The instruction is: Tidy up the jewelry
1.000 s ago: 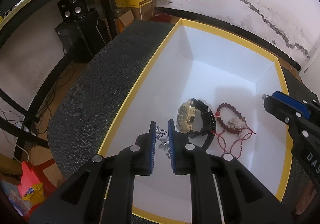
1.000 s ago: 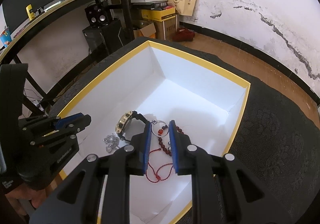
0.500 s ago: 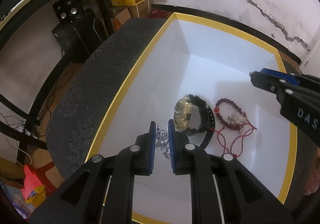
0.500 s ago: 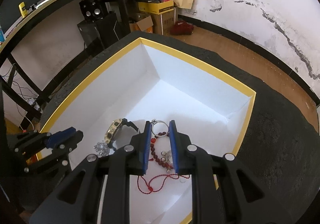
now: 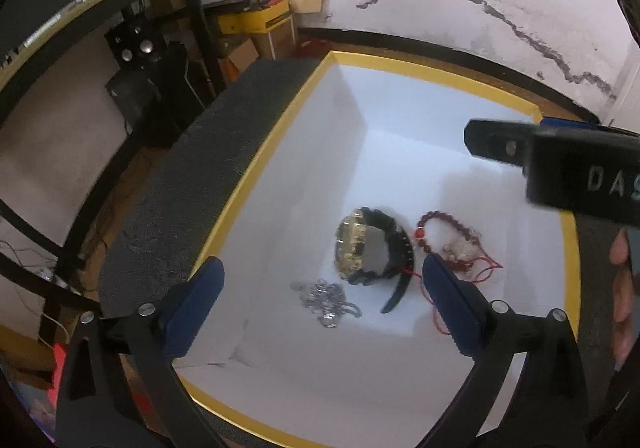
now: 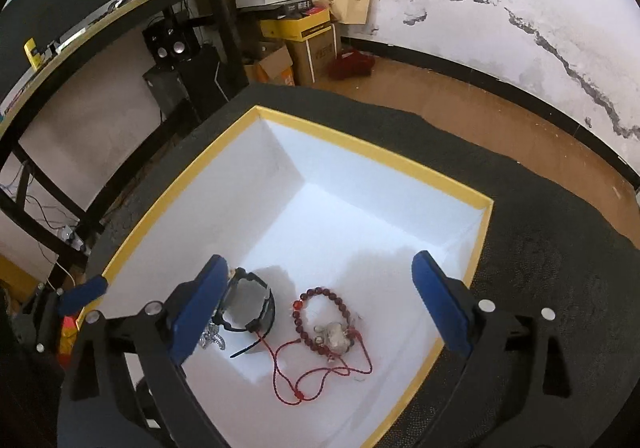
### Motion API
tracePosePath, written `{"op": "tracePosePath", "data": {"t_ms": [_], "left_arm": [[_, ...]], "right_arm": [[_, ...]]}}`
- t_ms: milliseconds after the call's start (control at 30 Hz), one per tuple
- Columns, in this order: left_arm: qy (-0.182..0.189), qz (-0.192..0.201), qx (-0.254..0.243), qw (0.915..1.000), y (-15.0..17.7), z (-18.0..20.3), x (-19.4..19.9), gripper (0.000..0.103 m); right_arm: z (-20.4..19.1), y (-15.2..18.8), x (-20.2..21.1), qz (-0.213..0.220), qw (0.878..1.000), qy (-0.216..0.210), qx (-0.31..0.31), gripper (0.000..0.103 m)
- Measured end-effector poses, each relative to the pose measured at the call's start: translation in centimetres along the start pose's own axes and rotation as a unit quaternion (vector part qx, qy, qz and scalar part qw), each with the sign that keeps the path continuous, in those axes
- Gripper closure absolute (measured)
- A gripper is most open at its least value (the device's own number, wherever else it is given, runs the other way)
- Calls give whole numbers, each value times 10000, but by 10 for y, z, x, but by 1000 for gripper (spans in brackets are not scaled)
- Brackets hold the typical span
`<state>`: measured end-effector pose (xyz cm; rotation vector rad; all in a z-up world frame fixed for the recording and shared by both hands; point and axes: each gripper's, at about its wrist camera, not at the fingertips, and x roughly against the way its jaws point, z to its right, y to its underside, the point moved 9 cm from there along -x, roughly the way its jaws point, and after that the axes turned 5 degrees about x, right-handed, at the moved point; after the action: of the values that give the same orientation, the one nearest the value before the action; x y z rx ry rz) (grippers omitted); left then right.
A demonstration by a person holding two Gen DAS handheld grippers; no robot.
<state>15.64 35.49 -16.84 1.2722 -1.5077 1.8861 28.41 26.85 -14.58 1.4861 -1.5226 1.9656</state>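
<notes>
My left gripper (image 5: 320, 290) has just sprung wide open, empty, over the silver chain (image 5: 326, 302) on the floor of the white box (image 5: 280, 136). Right of the chain lie the gold-faced watch (image 5: 366, 248) and the red bead bracelet (image 6: 326, 322). My right gripper (image 6: 320, 294) has likewise just opened, holding nothing above the bracelet.
</notes>
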Motion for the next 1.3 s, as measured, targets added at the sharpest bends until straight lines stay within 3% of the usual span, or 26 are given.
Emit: {"op": "tracePosePath", "data": {"t_ms": [433,667,900,1133,1300], "left_arm": [[10,44,26,10000,0,2,3,6],[54,429,-144,9990,-6,28,28,6],[659,444,-401,9960,7,88,59,6],[1079,580,-949,9879,25,174,86,6],[1336,583,-1300,9807,43,243,95,6]], "right_arm": [[14,7,24,107,9999,56,-41,13],[45,28,75,506,9983,241,-160,9],[104,78,148,810,9941,657,-298,7],[200,154,217,934,9832,1198,-1009,7],[262,208,245,921,9724,1553,-1474,7]]}}
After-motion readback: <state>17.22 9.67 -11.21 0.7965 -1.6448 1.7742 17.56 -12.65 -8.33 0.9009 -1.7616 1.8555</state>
